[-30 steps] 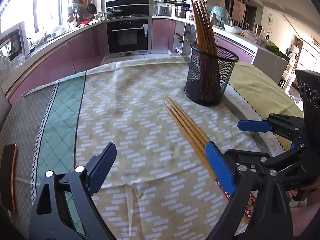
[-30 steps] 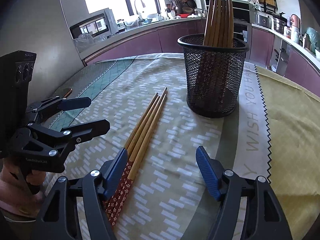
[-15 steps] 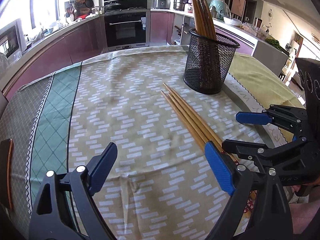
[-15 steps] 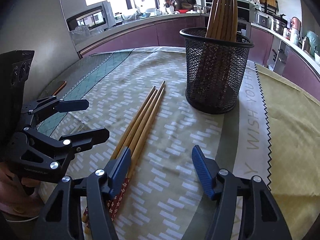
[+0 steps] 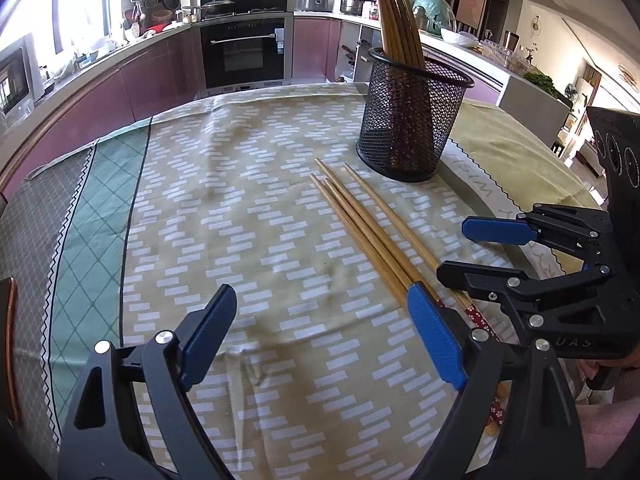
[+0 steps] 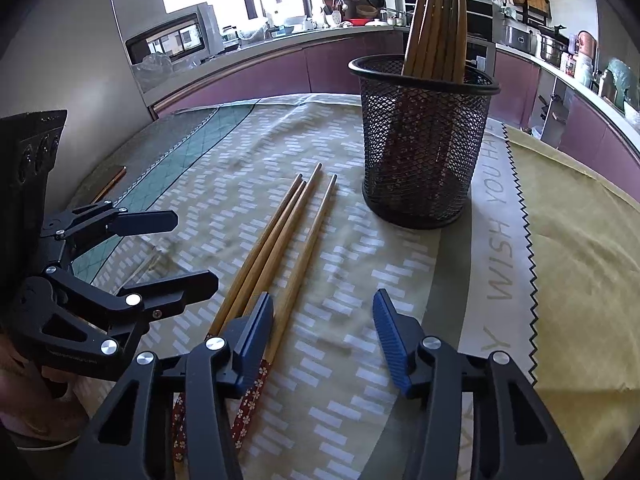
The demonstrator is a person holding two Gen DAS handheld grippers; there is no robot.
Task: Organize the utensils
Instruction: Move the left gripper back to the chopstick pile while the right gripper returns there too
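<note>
Hand-held gripper point(image 6: 324, 332) over patterned tablecloth point(image 6: 360, 280), kitchen counters point(image 6: 280, 64) behind

The tablecloth point(image 6: 504, 240) border reads "WISH YOU HA", its remaining letters cut off

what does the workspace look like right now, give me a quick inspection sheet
Surface: patterned tablecloth over the table, slightly wrinkled.
Job's things: four loose chopsticks lie flat beside the mesh holder, which stands upright with more chopsticks in it.
Clutter: a thin brown-edged object near the table's edge; cannot tell what it is.
Grippers: left gripper open above bare cloth. Right gripper open; its jaws have just been closing, one finger over the loose chopsticks' patterned ends, one chopstick in the gap, pads not pressing.
Cables: nothing seen.
Surroundings: kitchen with purple cabinets, oven, cluttered counters.
</note>
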